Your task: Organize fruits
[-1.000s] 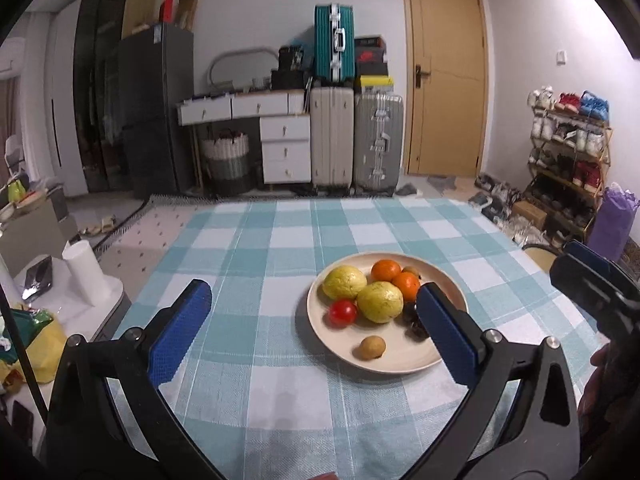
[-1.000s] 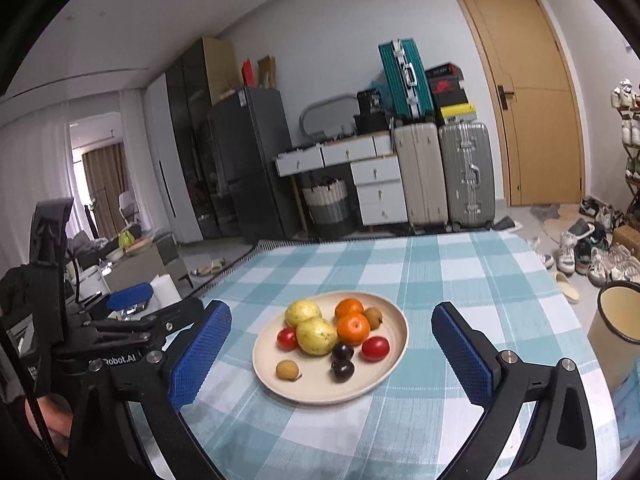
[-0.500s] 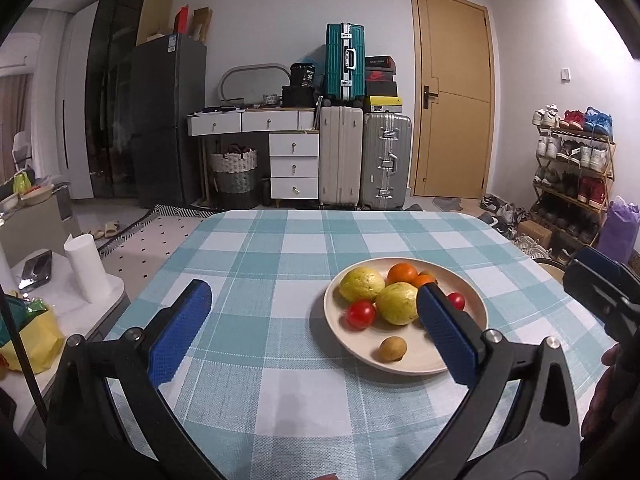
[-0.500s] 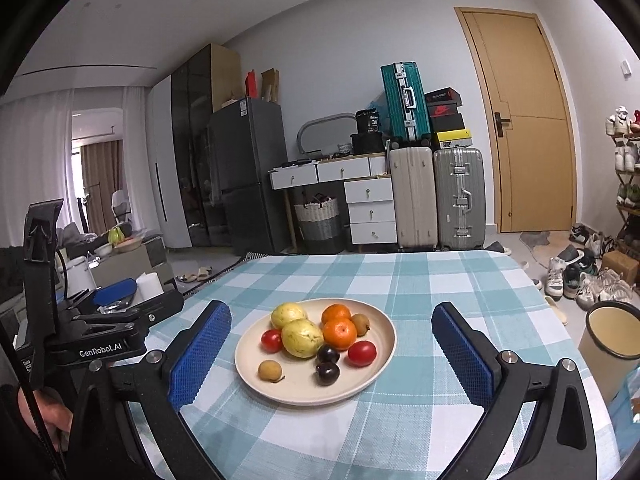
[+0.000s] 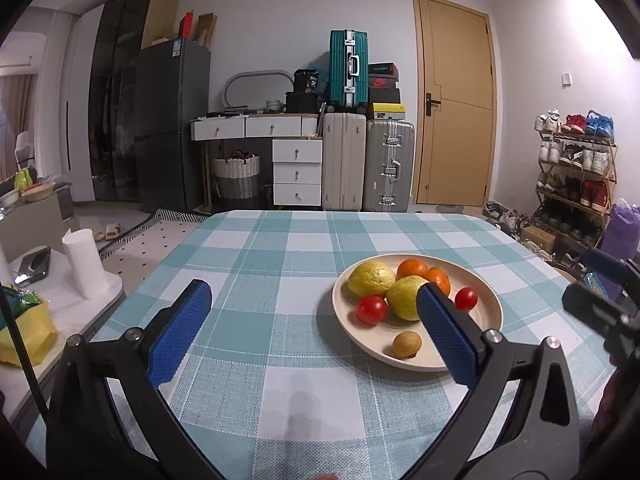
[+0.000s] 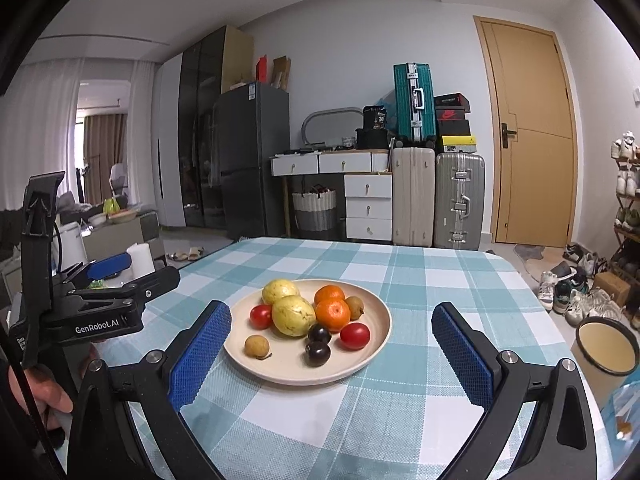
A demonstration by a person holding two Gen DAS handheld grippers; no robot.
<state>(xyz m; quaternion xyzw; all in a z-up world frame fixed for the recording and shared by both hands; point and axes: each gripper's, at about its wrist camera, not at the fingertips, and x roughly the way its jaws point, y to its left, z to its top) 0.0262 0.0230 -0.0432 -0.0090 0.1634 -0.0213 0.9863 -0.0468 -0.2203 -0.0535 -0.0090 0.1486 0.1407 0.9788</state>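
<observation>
On the checked tablecloth (image 6: 420, 276), toward the near right part of the table as seen from the left wrist view, sitting a cream plate (image 6: 376, 320) loaded with fruit. Lying on it: two yellow-green guavas (image 6: 293, 315) side by side and touching, the rear one (image 6: 280, 290) nearer the plate's far left rim; two oranges (image 6: 333, 313) pressed together just right of them; a brown kiwi-like fruit (image 6: 354, 306) tucked against the oranges at the far right rim. Resting in front: a red tomato (image 6: 261, 316) left of the guavas, another red tomato (image 6: 354, 336) toward the right rim, two dark plums (image 6: 318, 353) touching each other between them, and a small tan longan (image 6: 256, 346) alone near the left front rim.

Hovering over the near edge of the table, the right gripper (image 6: 332, 354), tongs spread wide, blue pads flanking the plate's near half without touching anything. Hanging to its left, the left gripper (image 5: 316, 334), also spread wide and gripping nothing, its right pad (image 5: 448, 336) overlapping the plate's near right side in its own view, hiding the plums there. Showing at the left of the right wrist view, the left gripper's black body lettered GenRobot.AI.

Standing beyond the far edge: suitcases (image 6: 436, 200), a white drawer unit (image 6: 368, 206), a wooden door (image 6: 528, 136). Sitting on the floor off the right edge, a round bin (image 6: 606, 346).
</observation>
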